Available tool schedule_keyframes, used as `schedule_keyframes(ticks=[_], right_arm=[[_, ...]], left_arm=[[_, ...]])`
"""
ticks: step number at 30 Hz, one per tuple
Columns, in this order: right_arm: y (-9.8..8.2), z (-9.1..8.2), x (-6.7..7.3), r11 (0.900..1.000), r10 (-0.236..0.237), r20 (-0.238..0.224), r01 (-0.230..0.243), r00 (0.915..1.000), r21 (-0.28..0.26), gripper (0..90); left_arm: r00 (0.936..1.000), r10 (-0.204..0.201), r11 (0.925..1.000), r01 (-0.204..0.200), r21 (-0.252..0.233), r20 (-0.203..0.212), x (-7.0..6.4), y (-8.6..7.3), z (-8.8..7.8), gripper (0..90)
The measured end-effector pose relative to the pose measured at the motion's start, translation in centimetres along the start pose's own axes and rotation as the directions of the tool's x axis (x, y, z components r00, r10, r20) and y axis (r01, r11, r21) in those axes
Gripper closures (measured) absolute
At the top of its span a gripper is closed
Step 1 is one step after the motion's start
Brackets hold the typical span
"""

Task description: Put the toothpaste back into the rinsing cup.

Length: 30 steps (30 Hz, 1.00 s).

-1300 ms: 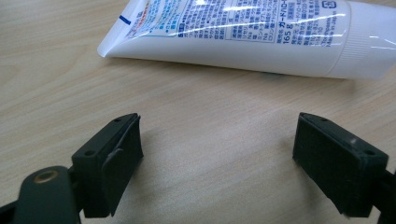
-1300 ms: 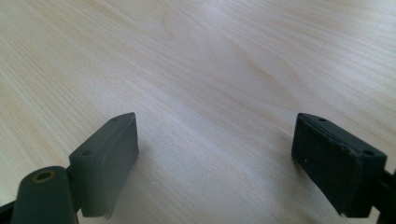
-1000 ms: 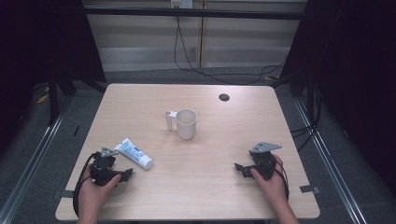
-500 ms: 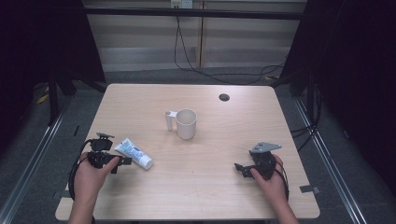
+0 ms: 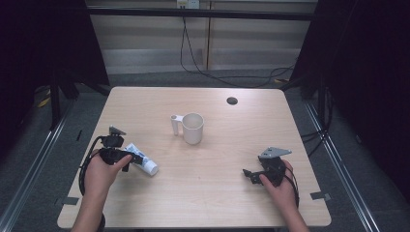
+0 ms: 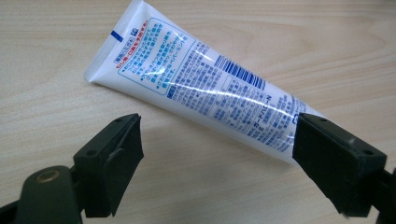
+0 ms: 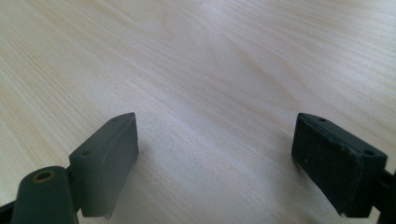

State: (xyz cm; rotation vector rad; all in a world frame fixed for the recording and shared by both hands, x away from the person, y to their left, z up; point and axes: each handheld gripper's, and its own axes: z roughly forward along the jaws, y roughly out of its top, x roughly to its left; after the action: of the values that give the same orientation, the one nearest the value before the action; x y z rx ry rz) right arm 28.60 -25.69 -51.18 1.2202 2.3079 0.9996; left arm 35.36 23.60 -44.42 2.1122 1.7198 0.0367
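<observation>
Tube (image 6: 196, 88) lay flat on the table (image 5: 217, 203) near its left edge, crimped end toward the person's side, cap end toward the table's middle, well apart from the mug (image 5: 192, 128). Not yet lifted, not yet gripped.

Left gripper (image 6: 217, 142) hung just over the tube, jaws spread wide and just widened again, their pads short of its sides; in the left gripper view one jaw stood before the cap end and the other over bare wood, so nothing lay squarely between them.

Right gripper (image 7: 215, 144) sat low over bare wood at the table's right, jaws apart, holding nothing.

Mug stood upright mid-table, handle to the left; contents could not be made out.

Judgement: approach about done; the grasp, lift and whatever followed with the tube, likely toward the mug, all remained.
</observation>
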Motion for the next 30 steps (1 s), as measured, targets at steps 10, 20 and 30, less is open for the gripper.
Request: schedule_keyframes(ticks=[10, 20, 30], right_arm=[[0.0, 0.0, 0.0, 1.0, 0.001, 0.0, -0.001, 1.0, 0.0, 14.1], [0.0, 0.0, 0.0, 1.0, -0.003, -0.001, 0.003, 1.0, -0.002, 14.0], [0.0, 0.0, 0.0, 1.0, -0.003, -0.001, 0.003, 1.0, -0.002, 14.1]], left_arm=[[0.9991, -0.017, 0.9986, 0.019, 0.05, -0.038, -0.7, 1.1, 0.8, 15.8], [0.9976, -0.06, 0.9958, 0.062, 0.067, -0.037, -0.9, 1.8, 1.6, 15.1], [0.9968, -0.075, 0.9956, 0.077, 0.054, -0.025, -1.3, 2.1, 2.2, 14.5]])
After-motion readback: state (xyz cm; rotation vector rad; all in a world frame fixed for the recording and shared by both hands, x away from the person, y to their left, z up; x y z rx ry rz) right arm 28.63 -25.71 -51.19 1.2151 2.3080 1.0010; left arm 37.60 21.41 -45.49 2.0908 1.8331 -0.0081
